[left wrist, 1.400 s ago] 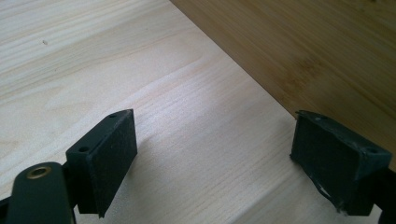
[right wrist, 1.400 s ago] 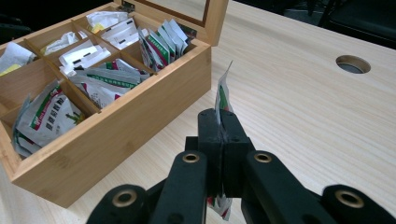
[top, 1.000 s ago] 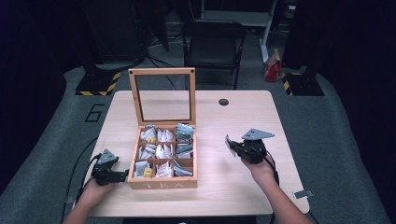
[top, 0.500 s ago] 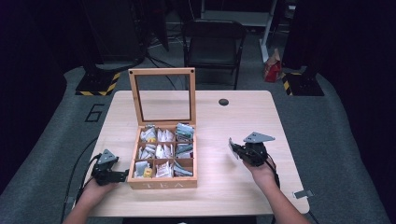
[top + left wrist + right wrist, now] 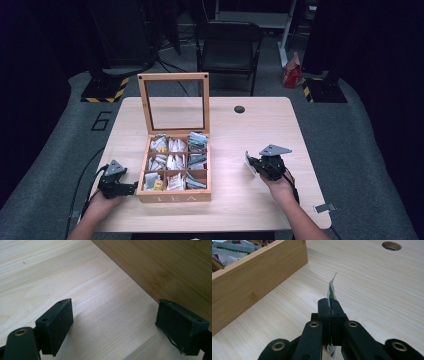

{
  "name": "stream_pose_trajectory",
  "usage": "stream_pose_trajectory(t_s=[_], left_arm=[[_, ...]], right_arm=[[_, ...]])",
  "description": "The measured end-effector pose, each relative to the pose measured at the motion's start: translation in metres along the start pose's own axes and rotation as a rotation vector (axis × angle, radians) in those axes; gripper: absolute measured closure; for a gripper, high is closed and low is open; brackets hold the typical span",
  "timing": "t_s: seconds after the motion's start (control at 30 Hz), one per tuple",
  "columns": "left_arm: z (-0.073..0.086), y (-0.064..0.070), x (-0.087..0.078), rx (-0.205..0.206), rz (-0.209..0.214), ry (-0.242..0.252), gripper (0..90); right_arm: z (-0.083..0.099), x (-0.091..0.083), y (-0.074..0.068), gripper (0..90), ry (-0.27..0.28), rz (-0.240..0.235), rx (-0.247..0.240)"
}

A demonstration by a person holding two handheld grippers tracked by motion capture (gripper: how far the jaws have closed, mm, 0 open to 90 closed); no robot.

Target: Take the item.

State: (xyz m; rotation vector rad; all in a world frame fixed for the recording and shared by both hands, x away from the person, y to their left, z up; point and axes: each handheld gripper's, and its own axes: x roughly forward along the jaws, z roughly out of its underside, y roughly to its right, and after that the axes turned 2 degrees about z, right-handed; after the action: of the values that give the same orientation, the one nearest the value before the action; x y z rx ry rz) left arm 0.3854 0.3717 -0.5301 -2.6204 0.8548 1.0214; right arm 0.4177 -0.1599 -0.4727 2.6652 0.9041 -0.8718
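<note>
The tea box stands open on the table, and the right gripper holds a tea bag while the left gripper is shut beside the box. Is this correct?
Not quite: the left gripper is open, its fingers wide apart over the table, as the left gripper view shows. The rest holds: open tea box, tea bag in the right gripper.

A black chair (image 5: 228, 47) stands behind the table (image 5: 260, 125) on grey floor (image 5: 372, 150).

A pale wooden table (image 5: 260, 135) stood on grey carpet (image 5: 360, 145), with a round cable hole (image 5: 239, 109) near its far edge. A black chair (image 5: 227, 47) stood beyond the far side. Two black stand bases edged with yellow-black hazard tape (image 5: 102, 90) lay far left and far right. A red bag (image 5: 291, 75) sat right of the chair. A "6" (image 5: 102, 120) marked the carpet at left.
</note>
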Motion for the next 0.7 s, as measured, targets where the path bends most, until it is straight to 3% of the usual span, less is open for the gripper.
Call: stream_pose_trajectory(t_s=[0.33,0.7], left_arm=[[0.000,0.000,0.000,0.003,-0.004,0.006,13.8],[0.000,0.000,0.001,0.000,-0.003,0.007,13.8]], right_arm=[[0.004,0.004,-0.003,88.7,-0.025,0.018,-0.026],[0.010,0.012,-0.010,86.4,-0.060,-0.025,-0.028]])
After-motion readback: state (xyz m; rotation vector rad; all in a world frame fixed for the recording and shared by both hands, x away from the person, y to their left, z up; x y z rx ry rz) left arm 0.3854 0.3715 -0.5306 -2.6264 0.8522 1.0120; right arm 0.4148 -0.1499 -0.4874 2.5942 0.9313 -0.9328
